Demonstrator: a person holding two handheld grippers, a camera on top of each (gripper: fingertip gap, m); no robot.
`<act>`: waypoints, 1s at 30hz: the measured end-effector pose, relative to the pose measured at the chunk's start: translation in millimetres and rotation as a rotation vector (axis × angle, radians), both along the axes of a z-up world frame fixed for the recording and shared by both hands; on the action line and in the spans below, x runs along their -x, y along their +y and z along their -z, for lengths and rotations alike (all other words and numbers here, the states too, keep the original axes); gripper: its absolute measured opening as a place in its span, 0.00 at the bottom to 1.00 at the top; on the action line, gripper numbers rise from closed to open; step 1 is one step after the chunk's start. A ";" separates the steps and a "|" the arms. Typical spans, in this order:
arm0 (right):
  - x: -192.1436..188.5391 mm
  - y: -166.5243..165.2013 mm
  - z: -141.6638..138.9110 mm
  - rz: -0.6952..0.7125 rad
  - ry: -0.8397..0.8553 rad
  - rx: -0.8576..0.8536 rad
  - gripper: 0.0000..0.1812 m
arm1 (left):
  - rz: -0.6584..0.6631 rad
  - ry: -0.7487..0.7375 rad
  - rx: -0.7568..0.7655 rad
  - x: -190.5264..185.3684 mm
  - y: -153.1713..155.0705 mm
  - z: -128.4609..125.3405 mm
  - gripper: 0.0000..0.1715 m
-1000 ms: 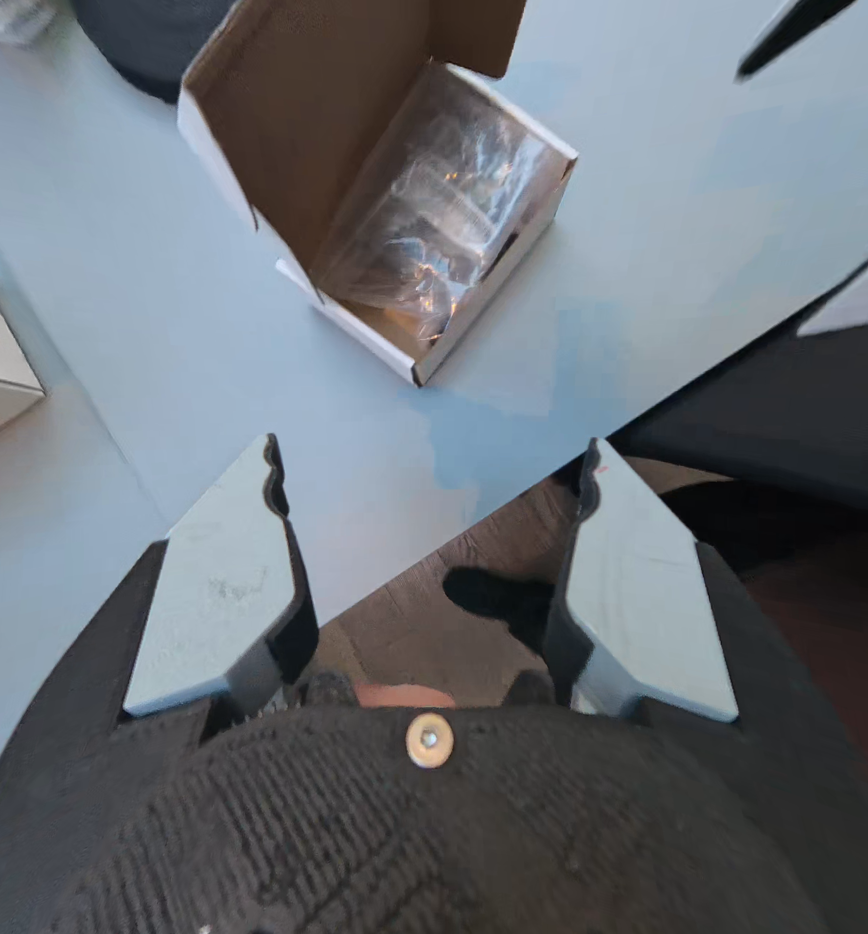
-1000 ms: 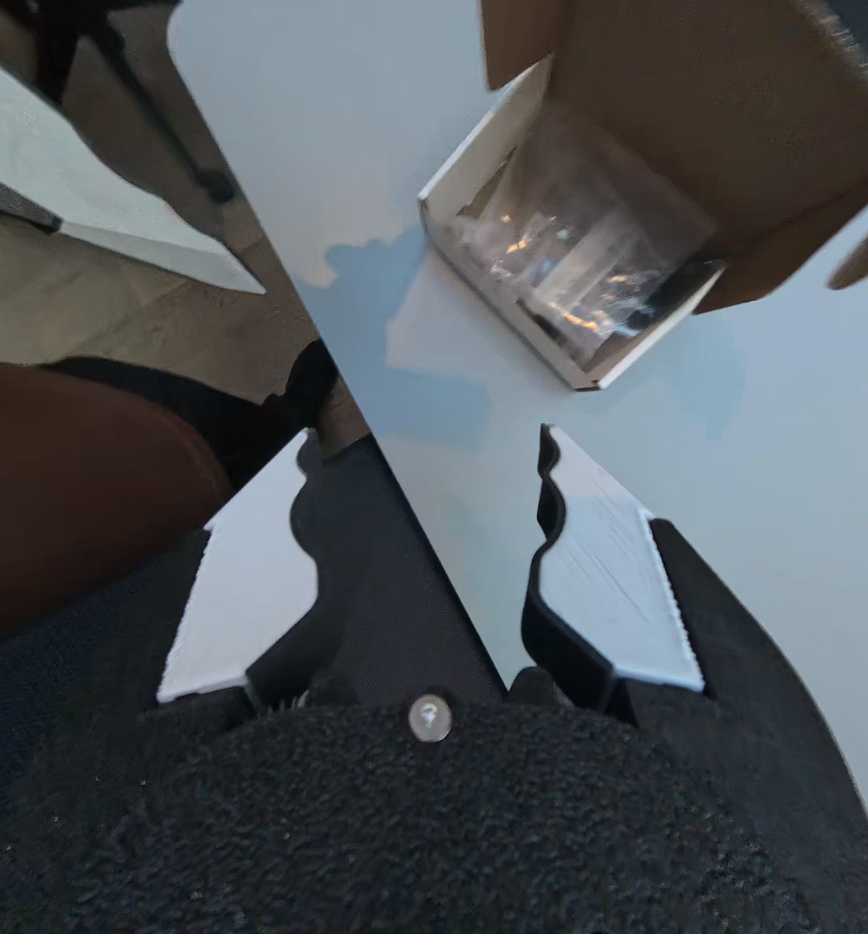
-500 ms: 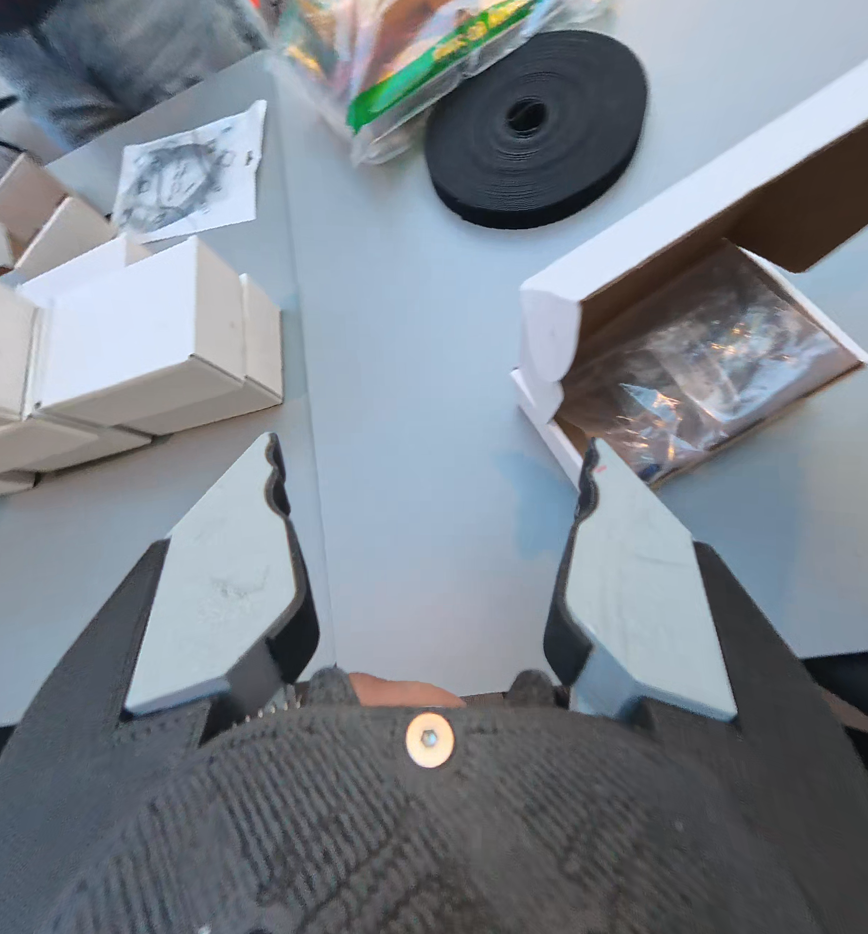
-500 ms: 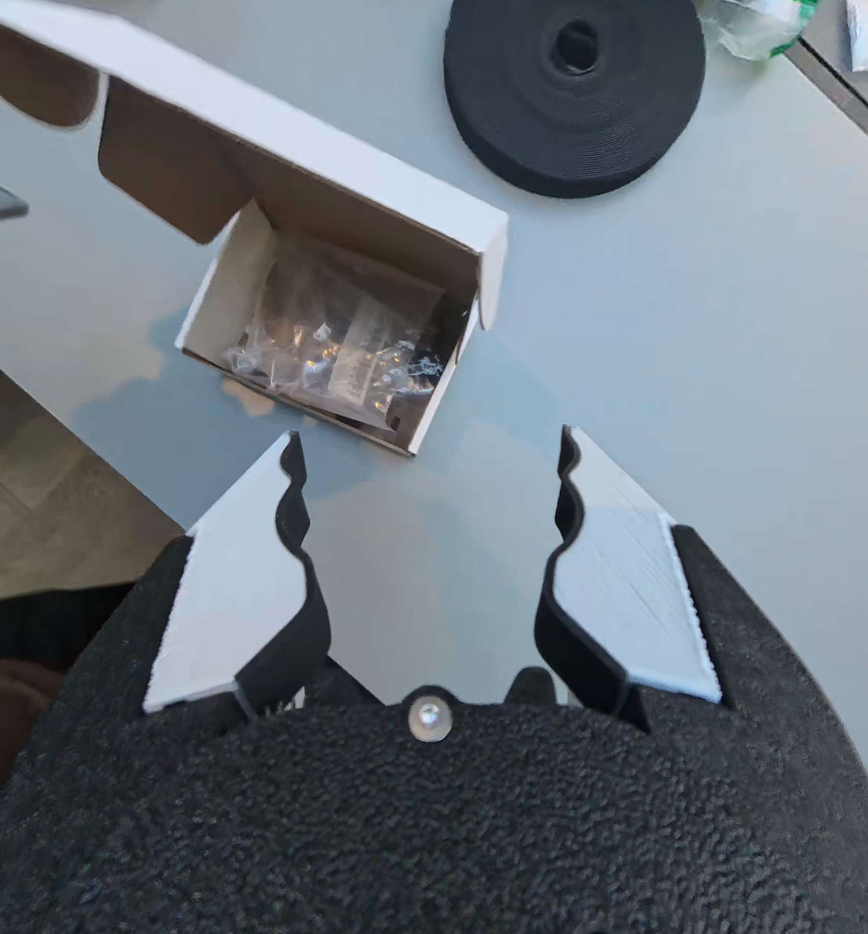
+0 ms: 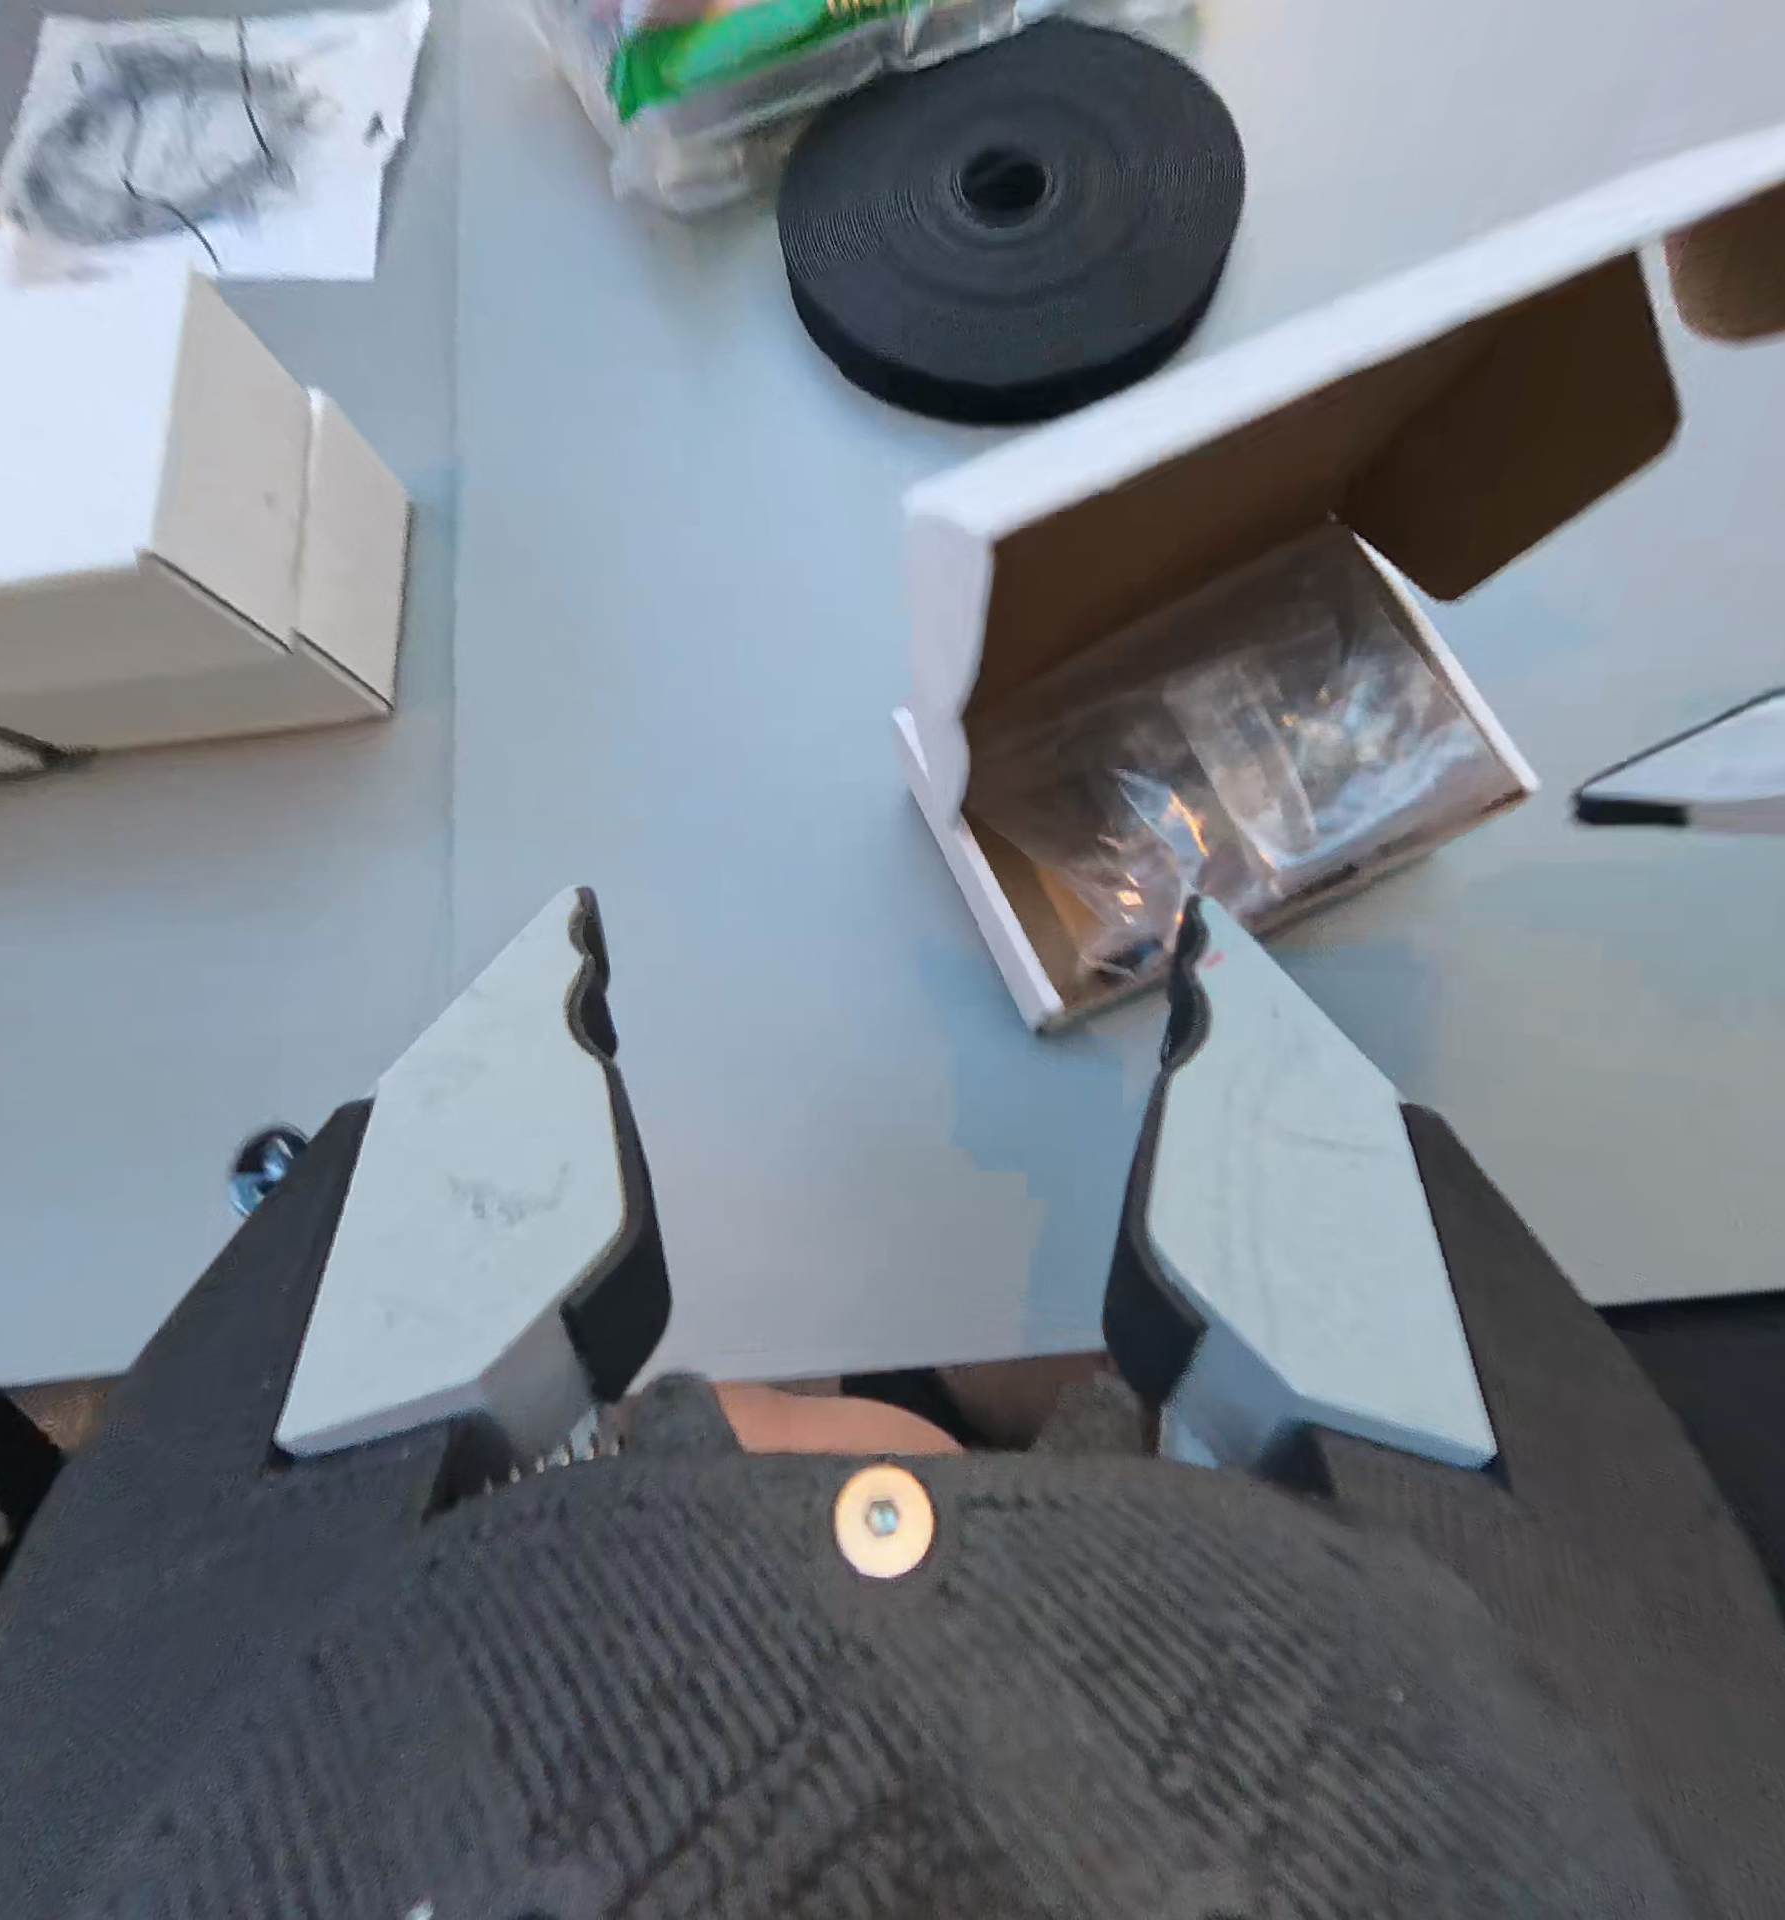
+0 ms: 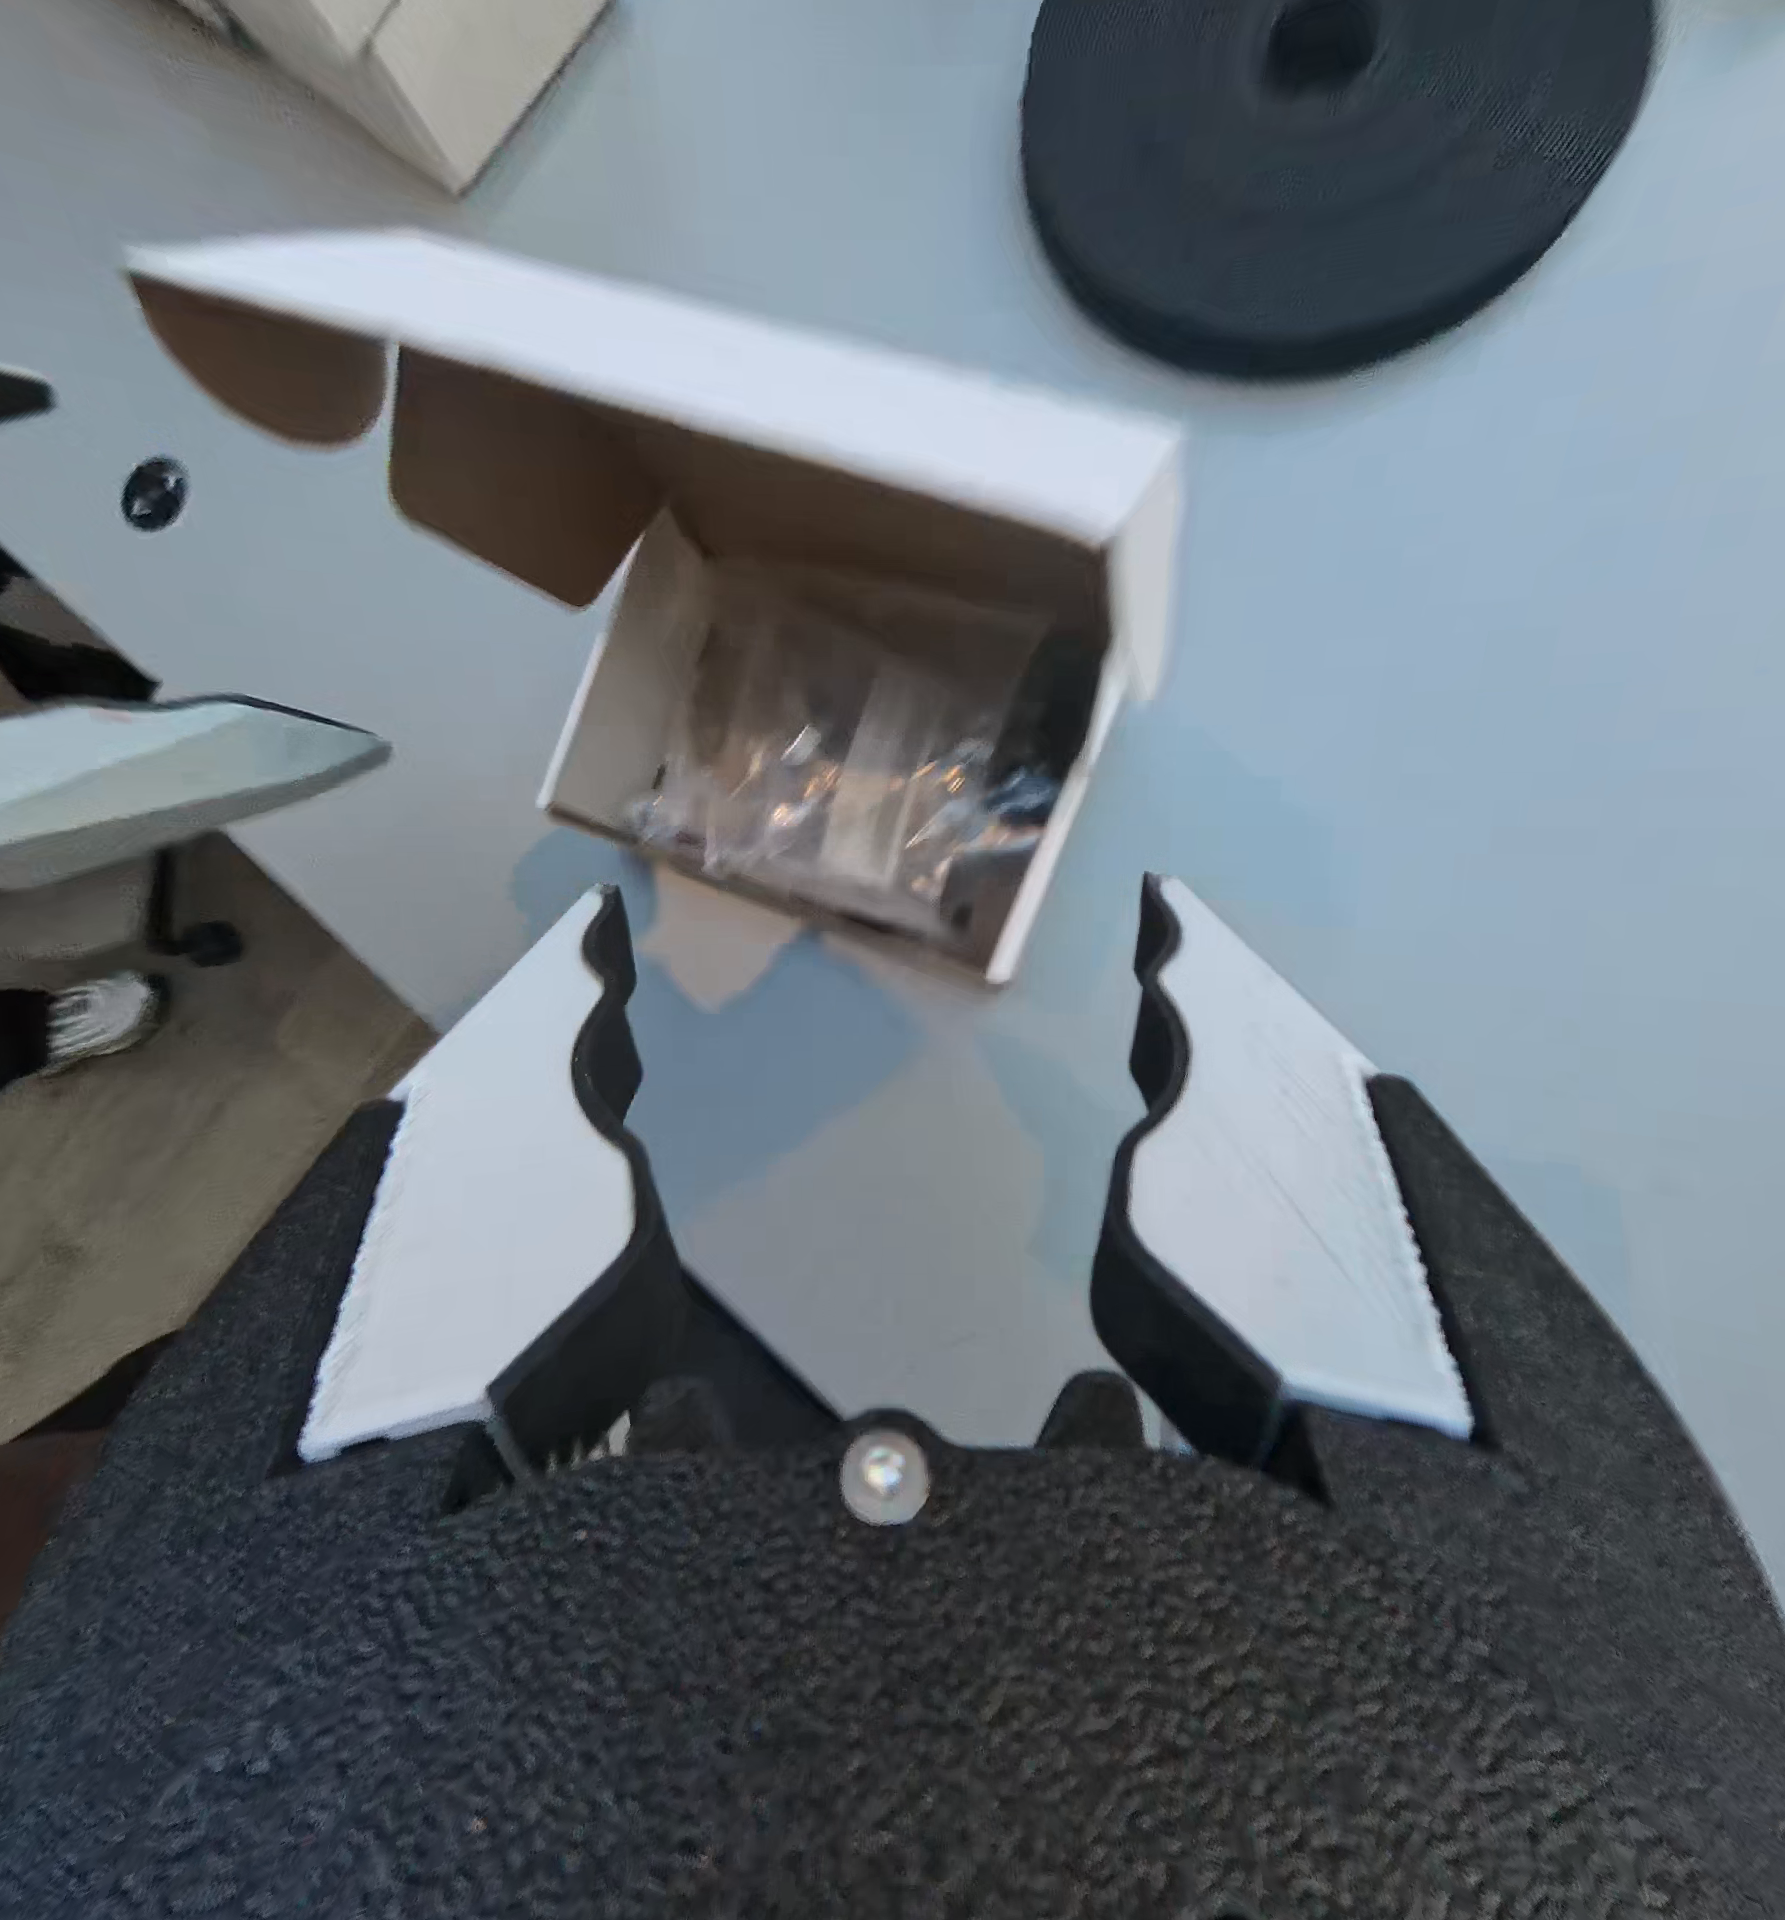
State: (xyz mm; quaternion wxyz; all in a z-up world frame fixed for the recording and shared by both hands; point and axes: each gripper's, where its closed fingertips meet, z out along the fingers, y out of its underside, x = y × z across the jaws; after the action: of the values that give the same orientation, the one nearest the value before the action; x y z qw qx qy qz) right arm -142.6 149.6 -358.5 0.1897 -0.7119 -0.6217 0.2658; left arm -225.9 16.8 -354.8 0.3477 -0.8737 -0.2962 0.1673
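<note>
Both grippers hang over the table's (image 5: 722, 644) near edge with jaws spread wide, holding nothing. The left gripper (image 5: 883, 940) is just short of the open white carton (image 5: 981, 582), whose clear plastic bag (image 5: 1272, 769) lies inside; the right gripper (image 6: 877, 914) faces that carton's low front wall. A black tape roll (image 6: 1324, 197) sits behind. Only the left view shows the shut white boxes (image 5: 129, 520) and the green-printed packet (image 5: 753, 62); only the right shows floor (image 6: 88, 1195) past the table's edge.

Right claw (image 6: 877, 904) agape — open box (image 6: 649, 395) ahead.
</note>
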 end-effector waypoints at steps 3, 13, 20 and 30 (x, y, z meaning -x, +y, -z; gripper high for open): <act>14.4 38.2 -8.3 0.004 -0.009 -0.119 0.52 | 0.014 0.086 0.008 38.1 6.7 -18.3 0.62; -42.5 -27.6 53.4 -0.664 -0.133 -0.364 0.39 | 0.372 0.050 0.079 8.2 7.9 51.3 0.59; 5.1 -43.3 98.7 -0.903 -0.254 -0.619 0.28 | 0.630 0.010 0.061 27.8 72.5 28.3 0.55; -13.9 -50.2 117.9 -1.243 -0.363 -0.765 0.04 | 0.550 -0.546 0.063 71.6 98.3 47.3 0.15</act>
State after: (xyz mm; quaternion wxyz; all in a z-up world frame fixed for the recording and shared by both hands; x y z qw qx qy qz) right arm -128.7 99.4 -476.4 0.1333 -0.1468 -0.9796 -0.0321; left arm -297.5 115.1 -402.1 0.2609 -0.9431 -0.1274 -0.1620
